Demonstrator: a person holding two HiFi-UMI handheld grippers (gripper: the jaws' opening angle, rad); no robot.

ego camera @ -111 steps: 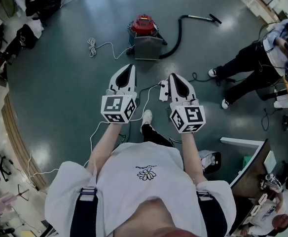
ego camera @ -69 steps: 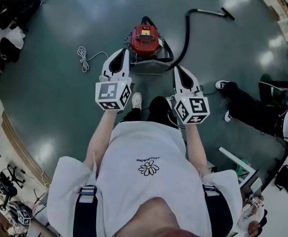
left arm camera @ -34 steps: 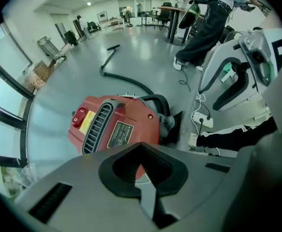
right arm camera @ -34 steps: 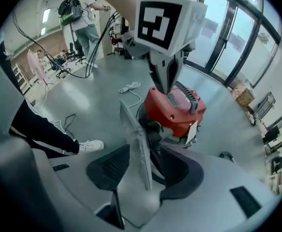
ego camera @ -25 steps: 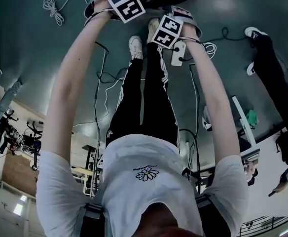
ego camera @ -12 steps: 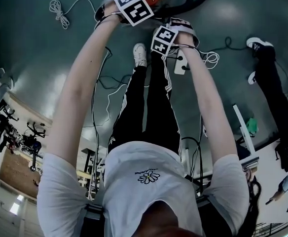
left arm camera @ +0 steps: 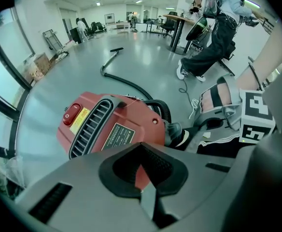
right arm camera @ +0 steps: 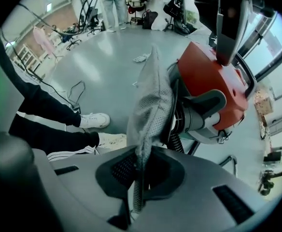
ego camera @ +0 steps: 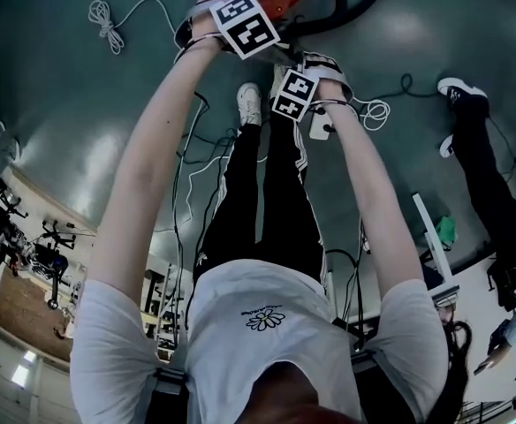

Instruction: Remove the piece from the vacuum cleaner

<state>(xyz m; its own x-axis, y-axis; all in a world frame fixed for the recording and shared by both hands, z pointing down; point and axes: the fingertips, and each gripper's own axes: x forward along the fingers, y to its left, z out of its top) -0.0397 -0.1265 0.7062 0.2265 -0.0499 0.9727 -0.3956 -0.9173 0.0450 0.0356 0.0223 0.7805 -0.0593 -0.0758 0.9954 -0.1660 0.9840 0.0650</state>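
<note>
**Mesh piece gripped, pull-off next**

R gripper (right arm camera: 140,175) jaws have just been closing & now pinch the grey mesh piece (right arm camera: 150,100). The vacuum cleaner (right arm camera: 211,76) sits just beyond the tips. L gripper (left arm camera: 141,175) jaws are pressed together, red casing (left arm camera: 112,124) right past them. Next, prob.: pull piece clear while L steadies. Piece-to-vac join is hidden behind mesh; head view crops the vac.

White short-sleeved T-shirt (ego camera: 231,360) with a small daisy print (ego camera: 266,317) at lower centre, black trousers (ego camera: 258,201) with white side stripes, white sneakers (ego camera: 248,104). The grey left gripper (left arm camera: 142,170) and right gripper (right arm camera: 140,174) bear black-and-white marker cubes (ego camera: 249,25).
</note>
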